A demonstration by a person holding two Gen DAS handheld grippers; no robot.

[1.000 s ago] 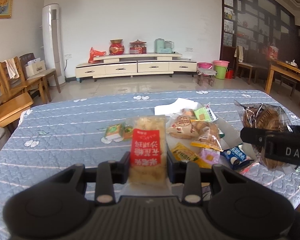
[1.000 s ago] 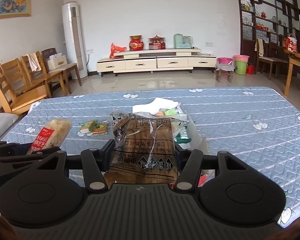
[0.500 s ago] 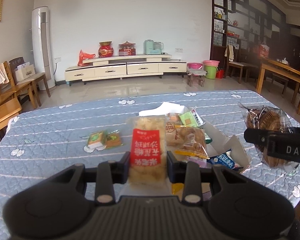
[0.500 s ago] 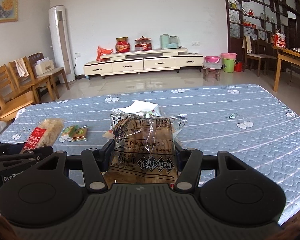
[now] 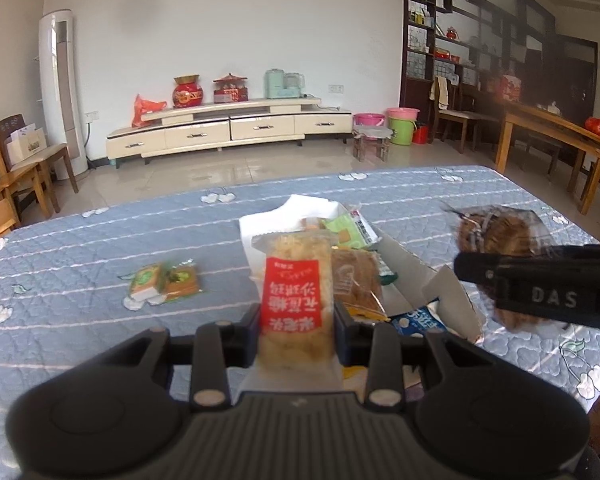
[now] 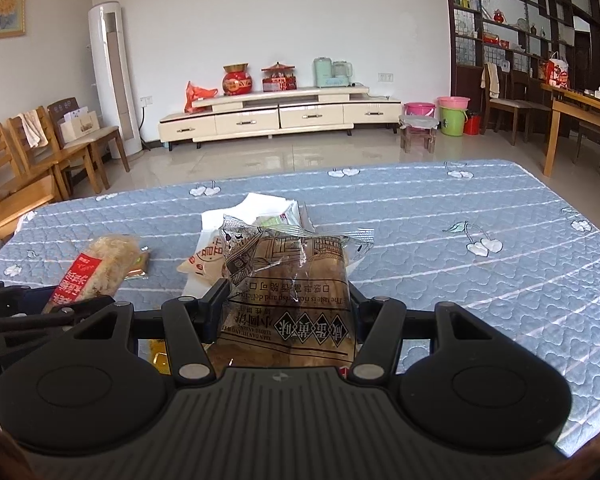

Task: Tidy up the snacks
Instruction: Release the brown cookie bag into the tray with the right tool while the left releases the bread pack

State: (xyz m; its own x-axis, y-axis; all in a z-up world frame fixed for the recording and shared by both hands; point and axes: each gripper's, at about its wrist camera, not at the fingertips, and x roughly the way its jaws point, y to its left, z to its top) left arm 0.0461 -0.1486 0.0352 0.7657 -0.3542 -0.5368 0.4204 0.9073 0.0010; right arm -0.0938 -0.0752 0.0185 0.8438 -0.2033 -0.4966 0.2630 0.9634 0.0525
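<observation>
Two packets are gripped above the blue quilted bench (image 6: pixel 460 240). The left gripper (image 5: pixel 296 316) has its fingers closed on a red-labelled snack packet (image 5: pixel 294 300), upright between them, just in front of the white box (image 5: pixel 428 276). The right gripper (image 6: pixel 286 308) clamps a clear biscuit bag (image 6: pixel 292 280) between its fingers, right of the box.

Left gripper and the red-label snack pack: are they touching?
Touching. The left wrist view shows the left gripper with both pads pressed against the sides of the red-label snack pack.
</observation>
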